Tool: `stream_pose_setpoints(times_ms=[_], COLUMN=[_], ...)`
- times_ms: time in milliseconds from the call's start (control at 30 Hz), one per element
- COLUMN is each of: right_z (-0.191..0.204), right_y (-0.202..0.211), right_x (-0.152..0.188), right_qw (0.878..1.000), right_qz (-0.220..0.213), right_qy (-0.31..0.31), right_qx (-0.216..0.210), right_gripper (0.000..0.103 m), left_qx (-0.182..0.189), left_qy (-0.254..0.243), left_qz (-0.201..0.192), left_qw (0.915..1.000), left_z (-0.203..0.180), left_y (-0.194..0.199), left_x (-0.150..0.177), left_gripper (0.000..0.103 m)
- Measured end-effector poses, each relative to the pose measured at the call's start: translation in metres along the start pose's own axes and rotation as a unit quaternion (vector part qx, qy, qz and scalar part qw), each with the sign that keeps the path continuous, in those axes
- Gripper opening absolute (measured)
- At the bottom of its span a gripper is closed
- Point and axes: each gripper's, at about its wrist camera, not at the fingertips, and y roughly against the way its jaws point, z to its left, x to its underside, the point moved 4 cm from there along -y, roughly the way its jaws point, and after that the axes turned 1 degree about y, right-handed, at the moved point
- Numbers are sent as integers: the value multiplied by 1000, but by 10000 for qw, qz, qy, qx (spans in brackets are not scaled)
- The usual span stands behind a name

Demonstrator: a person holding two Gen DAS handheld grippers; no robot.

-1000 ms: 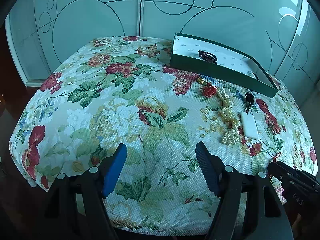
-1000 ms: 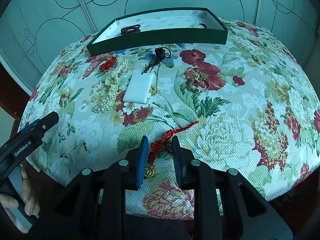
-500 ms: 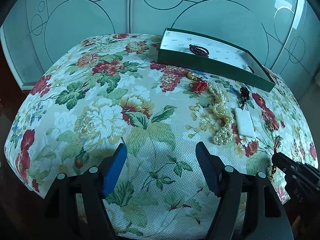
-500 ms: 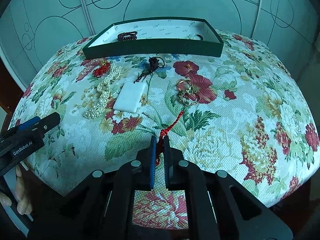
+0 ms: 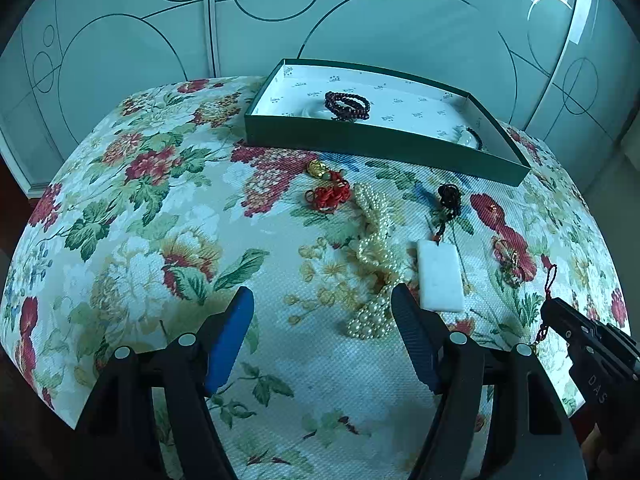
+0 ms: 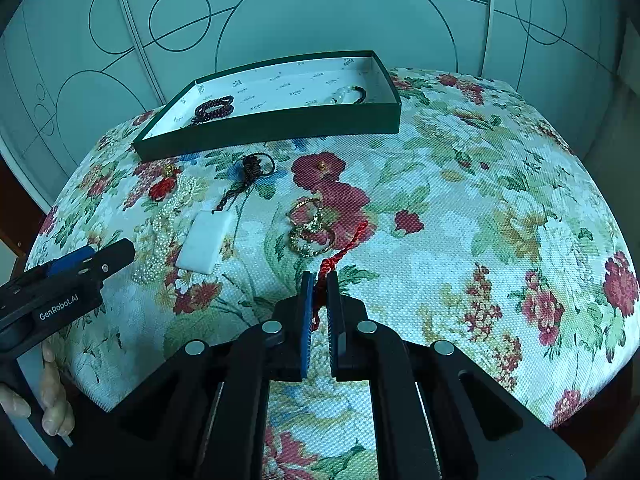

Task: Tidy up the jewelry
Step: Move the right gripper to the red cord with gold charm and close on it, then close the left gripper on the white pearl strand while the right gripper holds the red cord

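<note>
Status: sorting is partly complete. The green tray point(image 6: 272, 126) sits at the far side of the floral tablecloth point(image 6: 480, 240) and already contains a dark red bead bracelet point(image 6: 214, 108) at its left end and a black cord piece with a pale stone point(image 6: 352, 95) at its right end.

Right gripper point(image 6: 318, 284): clenched on the red braided cord point(image 6: 344, 246). The cord passes between the pads near the tips, and its free end trails away toward the far side, lying beside the gold bangles point(image 6: 310, 226) near the middle of the cloth. A small gold charm appears to hang at the cord's lower end in the left wrist view, though it is too small to confirm.

Left gripper point(image 5: 320, 332): released, jaws wide, nothing between them. It hovers over the near part of the cloth, with the pearl necklace point(image 5: 374, 264) just beyond its tips.

Remaining on the cloth, in front of the tray:
- pearl necklace;
- white rectangular pendant point(image 5: 440, 276) on a dark cord;
- red knotted ornament with a gold bead point(image 5: 328, 194);
- gold bangles;
- a small gold stud point(image 6: 321, 165) on a red printed flower.

Judgement: two pieces are stowed, one is in hand, and about five are still to be moved into the tray.
</note>
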Motion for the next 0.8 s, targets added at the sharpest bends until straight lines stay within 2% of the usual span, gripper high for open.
stream_pose_setpoints(times_ms=[333, 433, 467, 533, 667, 767, 800], right_z=[-17, -20, -21, -22, -24, -26, -26], right_y=[-6, -7, -7, -8, -9, -10, -11], right_x=[-6, -7, -8, -9, -10, -10, -10], right_qw=[9998, 9997, 9997, 9995, 9994, 9993, 9993], right_qz=[6, 17, 12, 7, 11, 19, 23], right_qy=[-131, -172, -184, -210, -247, -269, -276], right_qx=[-126, -176, -189, -215, -255, -261, -259], right_gripper=[7, 7, 7, 7, 7, 7, 7], left_qx=[200, 91, 50, -111, -197, -237, -235], left_qy=[166, 130, 117, 13, -106, -144, -157], left_qz=[47, 71, 86, 47, -31, -100, -108], left_qw=[9997, 9998, 9999, 9999, 9997, 9996, 9995], left_z=[-19, -21, -21, -22, -25, -25, -25], left_y=[-26, -36, -39, -42, -41, -41, -41], left_x=[-22, -24, -24, -24, -23, -23, -22], left_gripper=[70, 70, 67, 53, 43, 24, 15])
